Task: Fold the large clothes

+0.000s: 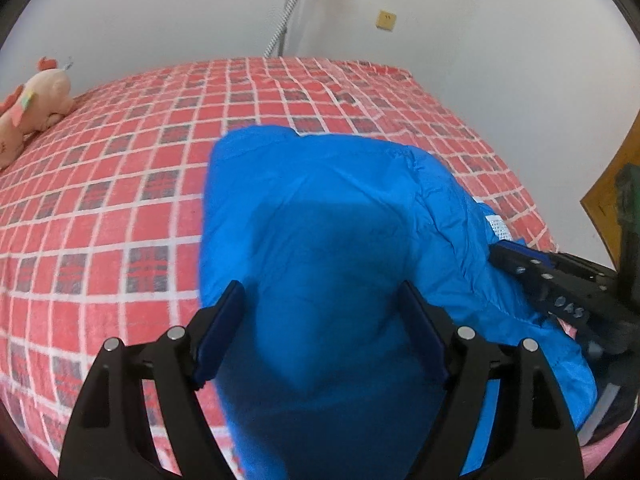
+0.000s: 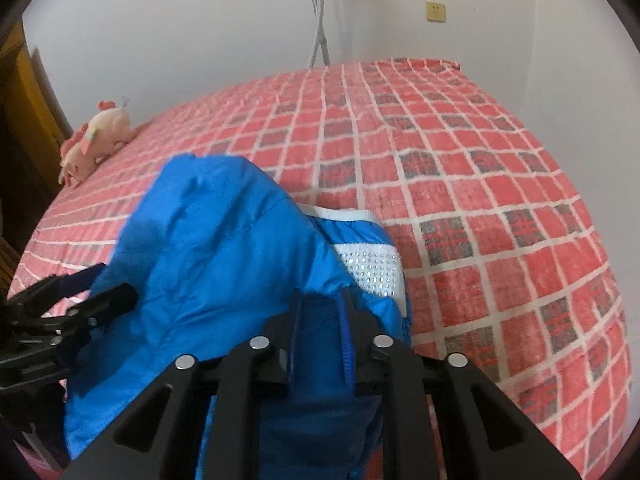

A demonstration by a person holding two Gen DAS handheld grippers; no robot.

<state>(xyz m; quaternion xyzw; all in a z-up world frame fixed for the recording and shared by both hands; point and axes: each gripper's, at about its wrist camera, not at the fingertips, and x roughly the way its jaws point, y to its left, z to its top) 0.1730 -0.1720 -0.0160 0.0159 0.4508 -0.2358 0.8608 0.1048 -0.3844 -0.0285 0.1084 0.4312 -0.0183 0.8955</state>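
Observation:
A bright blue padded jacket [image 1: 328,208] lies bunched on a bed with a red checked blanket [image 1: 120,200]. My left gripper [image 1: 322,312] hangs over its near part with jaws wide apart. Blue fabric fills the space between and below them, and the pads do not visibly press it. My right gripper [image 2: 320,320] is shut on a raised fold of the jacket [image 2: 224,240], next to a white band with shiny dots [image 2: 372,268]. In the left wrist view the right gripper [image 1: 520,268] reaches into the jacket's right edge. In the right wrist view the left gripper [image 2: 96,292] sits at the jacket's left edge.
A pink plush toy [image 2: 96,140] lies at the bed's far left corner. White walls stand behind and to the right of the bed, with a pole [image 1: 288,12] against the back wall. Wooden furniture [image 1: 612,184] stands at the right in the left wrist view. Bare blanket [image 2: 480,200] stretches beyond the jacket.

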